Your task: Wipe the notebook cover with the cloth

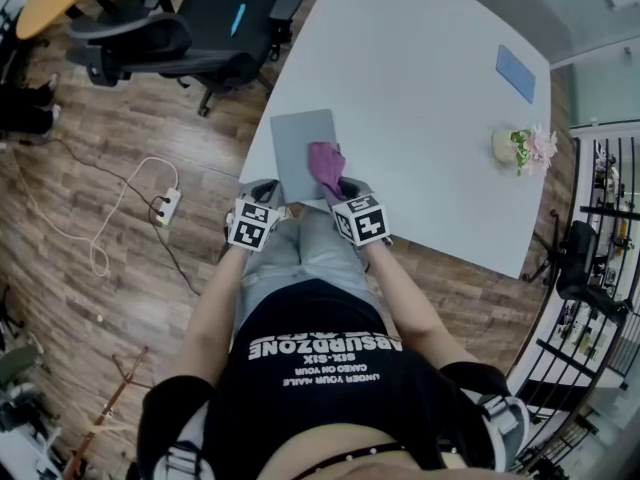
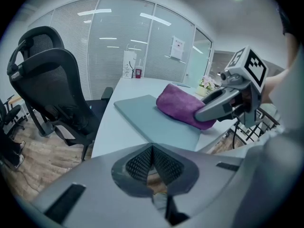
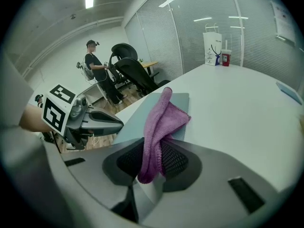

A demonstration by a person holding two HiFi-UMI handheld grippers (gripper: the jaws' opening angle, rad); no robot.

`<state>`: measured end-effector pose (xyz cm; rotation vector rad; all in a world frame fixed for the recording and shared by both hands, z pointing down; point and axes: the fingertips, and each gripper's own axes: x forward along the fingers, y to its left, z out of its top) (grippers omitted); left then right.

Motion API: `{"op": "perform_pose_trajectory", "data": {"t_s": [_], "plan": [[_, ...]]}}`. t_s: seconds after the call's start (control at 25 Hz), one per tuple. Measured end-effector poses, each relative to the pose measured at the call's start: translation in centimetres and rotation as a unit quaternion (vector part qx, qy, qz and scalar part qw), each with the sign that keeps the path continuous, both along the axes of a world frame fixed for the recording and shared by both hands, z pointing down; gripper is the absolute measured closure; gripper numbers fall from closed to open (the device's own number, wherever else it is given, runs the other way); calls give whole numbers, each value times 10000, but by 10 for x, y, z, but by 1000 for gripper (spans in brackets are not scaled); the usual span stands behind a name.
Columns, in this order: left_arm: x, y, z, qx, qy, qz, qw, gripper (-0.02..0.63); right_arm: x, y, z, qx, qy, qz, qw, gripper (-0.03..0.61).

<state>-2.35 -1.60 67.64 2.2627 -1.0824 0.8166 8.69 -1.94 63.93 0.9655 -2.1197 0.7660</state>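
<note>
1. Fingers (image 2: 137,165) of the left gripper (image 2: 152,161) are clenched together with nothing between them. The gripper sits at the near left corner of the table (image 1: 430,78), just beside the notebook's near left corner.
2. Left of the table, a black office chair (image 1: 190,28) stands on the wood floor (image 1: 90,158). A white power strip (image 1: 168,206) lies on the floor with its cord looping away.
3. Closed and flat, the grey notebook (image 1: 303,138) lies at the table's near edge, in front of both grippers.
4. Bunched up, the purple cloth (image 1: 326,165) rests on the near right part of the notebook, touching the cover.
5. Pinching that cloth, the right gripper (image 3: 152,163) is at the notebook's near right corner. In its own view a fold of cloth runs up from between its two pads and out onto the cover.
6. Farther right on the table, well apart from the notebook, stand a small pot of flowers (image 1: 522,148) and, beyond it, a flat blue card (image 1: 515,71).
7. The right gripper view also shows a white paper bag (image 3: 212,49) and a red cup (image 3: 225,57) at the table's far end. A person (image 3: 97,70) stands beyond the chairs.
</note>
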Motion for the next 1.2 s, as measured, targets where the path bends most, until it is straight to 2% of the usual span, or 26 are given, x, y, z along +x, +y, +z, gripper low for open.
{"op": "perform_pose_trajectory", "data": {"t_s": [0.28,0.44,0.72,0.92,1.2], "plan": [[-1,-1,0,-23,44,-26,10000,597,-62,19,0,-215,-374,-560,9975,479],[-1,-1,-1,-26,65,-38,10000,597,-85,28,1,-241,-408,-791,9957,479],[1,-1,1,-65,77,-32,9999,597,-84,28,5,-227,-491,-887,9946,480],[-2,-2,0,-46,78,-81,9999,597,-88,27,8,-113,-356,-1107,9931,485],[-2,0,0,-43,85,-64,9999,597,-88,29,8,97,-333,-1055,9938,485]]}}
